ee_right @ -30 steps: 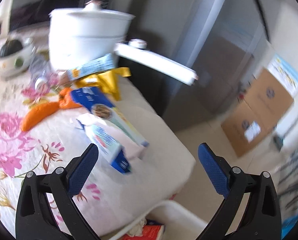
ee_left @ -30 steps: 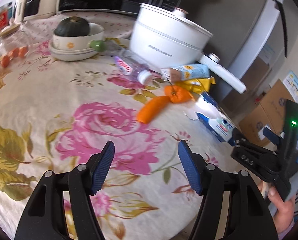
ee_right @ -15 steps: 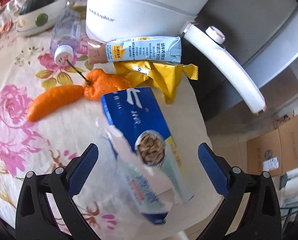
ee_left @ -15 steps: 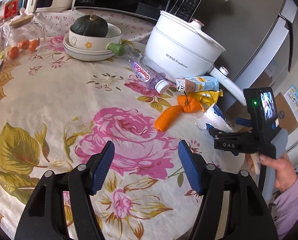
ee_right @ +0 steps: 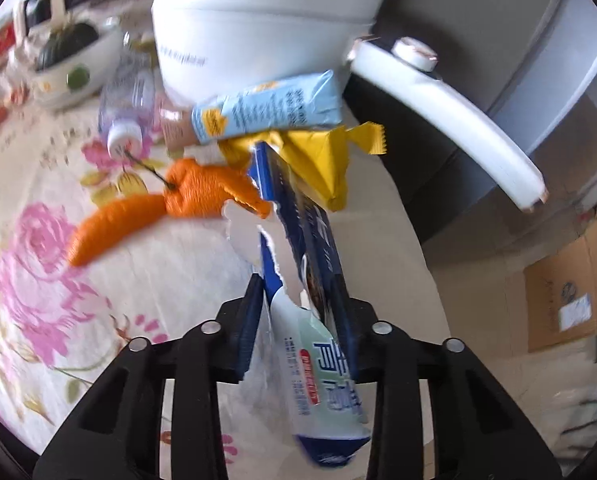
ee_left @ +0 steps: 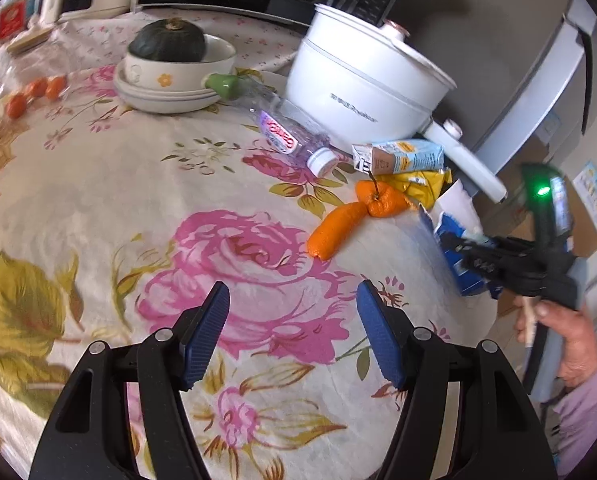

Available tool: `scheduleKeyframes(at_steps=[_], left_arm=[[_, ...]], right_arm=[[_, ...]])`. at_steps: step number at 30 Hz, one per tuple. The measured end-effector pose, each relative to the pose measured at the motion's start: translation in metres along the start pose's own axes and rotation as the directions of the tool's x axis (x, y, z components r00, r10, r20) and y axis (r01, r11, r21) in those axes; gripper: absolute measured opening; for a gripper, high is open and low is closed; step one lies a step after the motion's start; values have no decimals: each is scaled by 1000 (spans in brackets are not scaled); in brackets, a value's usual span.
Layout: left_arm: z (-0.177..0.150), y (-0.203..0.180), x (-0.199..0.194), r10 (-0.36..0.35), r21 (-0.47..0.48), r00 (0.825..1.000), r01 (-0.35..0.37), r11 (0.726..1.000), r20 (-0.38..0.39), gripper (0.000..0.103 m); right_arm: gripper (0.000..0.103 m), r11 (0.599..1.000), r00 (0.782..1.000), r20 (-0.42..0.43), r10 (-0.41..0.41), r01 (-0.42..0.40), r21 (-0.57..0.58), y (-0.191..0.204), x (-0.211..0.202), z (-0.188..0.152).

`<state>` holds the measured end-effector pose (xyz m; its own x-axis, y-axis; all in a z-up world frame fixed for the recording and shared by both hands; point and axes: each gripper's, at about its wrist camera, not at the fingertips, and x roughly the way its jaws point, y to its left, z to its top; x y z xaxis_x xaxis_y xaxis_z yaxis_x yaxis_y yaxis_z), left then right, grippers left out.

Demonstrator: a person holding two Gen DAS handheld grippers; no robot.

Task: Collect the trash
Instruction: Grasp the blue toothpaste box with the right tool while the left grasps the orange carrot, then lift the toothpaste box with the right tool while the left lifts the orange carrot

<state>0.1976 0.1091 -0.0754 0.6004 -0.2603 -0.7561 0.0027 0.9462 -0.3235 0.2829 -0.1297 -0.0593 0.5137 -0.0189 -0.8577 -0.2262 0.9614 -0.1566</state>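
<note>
Right gripper (ee_right: 298,324) jaws have just been closing and now pinch the torn blue box (ee_right: 298,248) at the table's right edge; the box's long axis runs straight ahead from the fingers, toward the yellow wrapper (ee_right: 322,160). Left gripper (ee_left: 292,332) hangs part open, empty, over the floral tablecloth (ee_left: 98,200); orange peel (ee_left: 338,228) lies ahead-right of it, nearer the left hand.

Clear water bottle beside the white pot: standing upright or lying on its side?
Lying on its side. The water bottle rests lengthwise on the floral tablecloth, white cap pointing toward the orange peel.
</note>
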Motion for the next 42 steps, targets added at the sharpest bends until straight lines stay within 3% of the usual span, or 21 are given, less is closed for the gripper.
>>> scheduleKeyframes(at_steps=[7, 16, 18, 19, 20, 21, 22, 24, 33, 42], left_arm=[[32, -45, 48, 74, 190, 997, -72, 979, -4, 65], [46, -65, 118, 175, 267, 979, -142, 953, -102, 65], [45, -63, 123, 186, 271, 978, -155, 950, -92, 60], [44, -65, 123, 191, 290, 978, -160, 944, -82, 51], [42, -68, 122, 203, 318, 977, -171, 932, -69, 46], [40, -69, 120, 194, 331, 979, -162, 930, -65, 31], [39, -70, 119, 192, 333, 979, -160, 929, -65, 24], [37, -70, 115, 187, 330, 980, -156, 931, -63, 17], [36, -57, 55, 96, 226, 995, -100, 969, 29, 13], [37, -50, -12, 32, 90, 986, -47, 995, 166, 13]], right_arm=[[23, 992, 993, 115, 39, -52, 114, -7, -41, -26], [23, 974, 972, 215, 94, -134, 181, -30, -66, -56], [23, 969, 968, 226, 112, -157, 193, -29, -66, -60], [23, 967, 967, 225, 120, -165, 196, -29, -64, -61], [23, 965, 967, 223, 126, -172, 199, -28, -62, -62], [23, 964, 966, 225, 127, -173, 200, -26, -61, -62], [23, 963, 964, 230, 129, -177, 201, -25, -62, -62], [23, 961, 962, 236, 138, -188, 204, -24, -64, -63], [23, 957, 945, 300, 129, -198, 212, -17, -87, -66], [23, 953, 918, 389, 78, -184, 241, -15, -121, -68]])
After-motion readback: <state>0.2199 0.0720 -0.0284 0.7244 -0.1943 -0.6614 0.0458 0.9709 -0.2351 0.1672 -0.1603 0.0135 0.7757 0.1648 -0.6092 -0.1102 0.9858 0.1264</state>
